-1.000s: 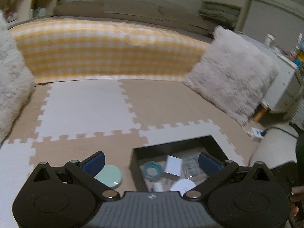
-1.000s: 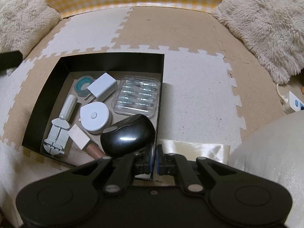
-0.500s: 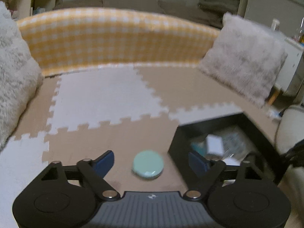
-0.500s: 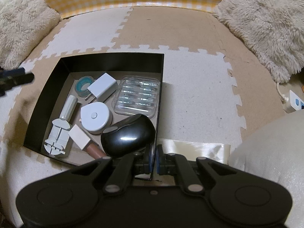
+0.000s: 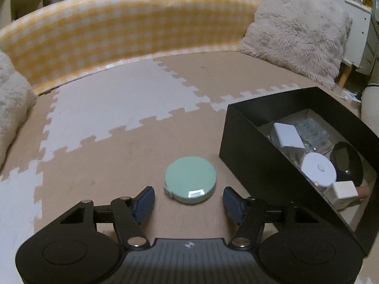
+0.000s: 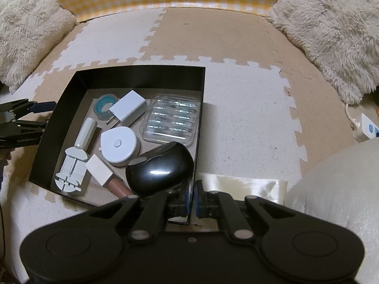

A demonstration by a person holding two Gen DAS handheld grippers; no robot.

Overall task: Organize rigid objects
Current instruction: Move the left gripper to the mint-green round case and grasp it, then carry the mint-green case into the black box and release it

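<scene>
One round mint-green compact (image 5: 190,179) lies on the foam mat just ahead of the left gripper (image 5: 188,201), whose jaws have been closing, pads apart from it. Right view: right gripper (image 6: 192,197) clamps the black cardboard box (image 6: 200,127) wall.

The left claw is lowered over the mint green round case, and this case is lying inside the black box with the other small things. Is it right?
Not quite. The mint green round case lies on the foam mat, outside the black box, between the left claw's open fingers. The left wrist view shows it.
</scene>
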